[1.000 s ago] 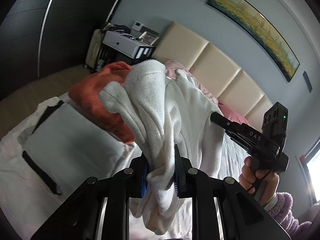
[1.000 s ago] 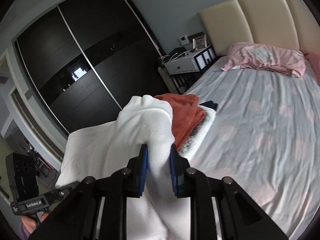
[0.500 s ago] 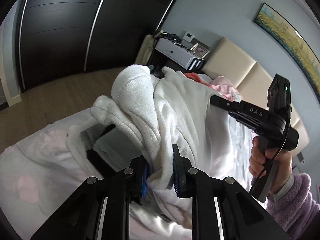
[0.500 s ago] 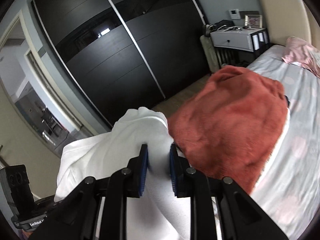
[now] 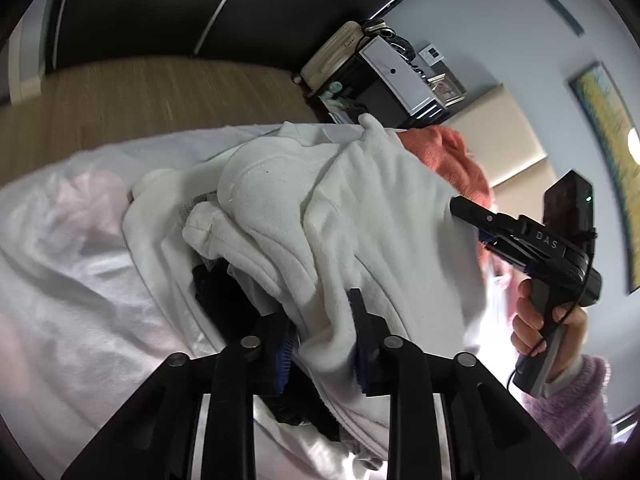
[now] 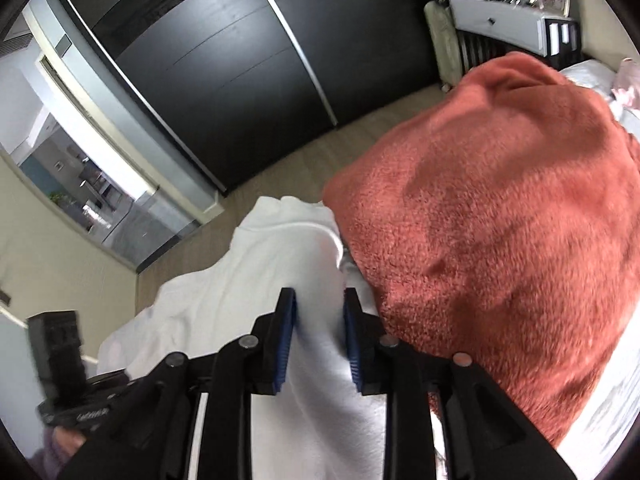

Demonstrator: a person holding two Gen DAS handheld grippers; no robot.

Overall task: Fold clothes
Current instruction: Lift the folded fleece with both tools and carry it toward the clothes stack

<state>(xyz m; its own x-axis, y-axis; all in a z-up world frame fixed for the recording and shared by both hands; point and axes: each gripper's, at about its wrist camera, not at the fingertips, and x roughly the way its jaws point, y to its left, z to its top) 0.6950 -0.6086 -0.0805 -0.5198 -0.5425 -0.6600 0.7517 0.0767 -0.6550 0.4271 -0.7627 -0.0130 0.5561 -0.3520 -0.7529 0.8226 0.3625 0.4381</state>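
Your left claw point(image 5: 322, 330) has a bunched fold of the white fleece garment point(image 5: 360, 216) between its blue pads; the jaws have just been opening, and the cloth fills the gap, so whether the pads press it cannot be told. Your right claw point(image 6: 319, 336) straddles another ridge of the same white garment point(image 6: 280, 264), jaws likewise just opened wider, with cloth between them and a sliver of gap at the pads. The garment lies heaped on the bed point(image 5: 80, 280), draped over darker clothing, just beside the orange-red fleece point(image 6: 500, 216). In the left wrist view your right hand point(image 5: 548, 320) grips its handle at the garment's far edge.
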